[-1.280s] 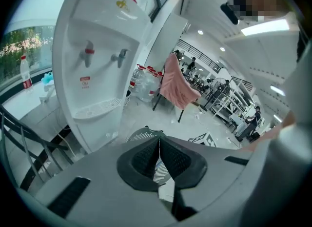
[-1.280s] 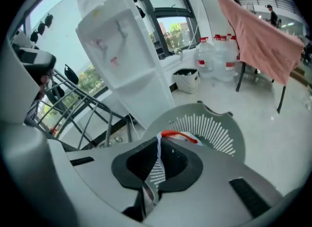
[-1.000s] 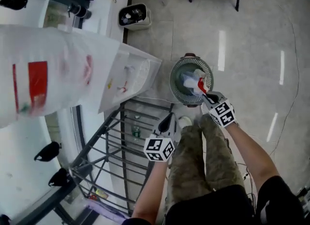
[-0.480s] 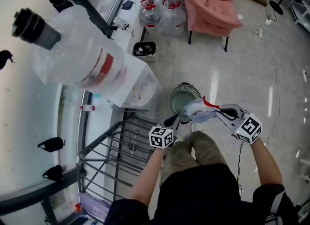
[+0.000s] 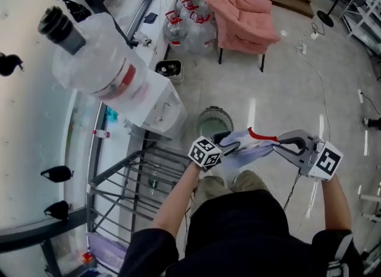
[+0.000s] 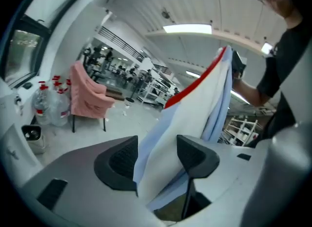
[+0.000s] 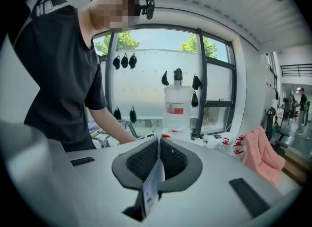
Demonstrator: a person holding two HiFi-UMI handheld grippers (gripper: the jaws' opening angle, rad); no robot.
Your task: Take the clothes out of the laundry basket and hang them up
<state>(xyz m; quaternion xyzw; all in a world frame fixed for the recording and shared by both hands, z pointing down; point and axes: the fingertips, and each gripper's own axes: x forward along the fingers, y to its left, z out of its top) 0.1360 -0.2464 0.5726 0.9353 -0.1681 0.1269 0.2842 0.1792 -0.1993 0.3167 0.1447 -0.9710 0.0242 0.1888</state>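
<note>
A light-blue and white garment (image 5: 253,149) with a red trim is stretched in the air between both grippers, in front of the person. My right gripper (image 5: 283,145) is shut on its edge; in the right gripper view the cloth (image 7: 152,187) is pinched flat between the pads of the gripper (image 7: 159,160). My left gripper (image 5: 229,140) is at the garment's other end and its jaws are opening. In the left gripper view the cloth (image 6: 195,104) hangs loosely between the wide-apart pads of that gripper (image 6: 157,157). The round laundry basket (image 5: 205,117) stands on the floor just beyond.
A metal drying rack (image 5: 137,180) stands at the left below the window. A water dispenser (image 5: 155,100) with a big bottle (image 5: 101,70) is next to it. Farther off are a small bin (image 5: 169,69), water jugs (image 5: 187,19), a pink chair (image 5: 238,19) and a floor cable (image 5: 315,73).
The right gripper has lifted the garment out of the basket up to waist height. The left gripper has come up to the cloth and its jaws have opened around it.
</note>
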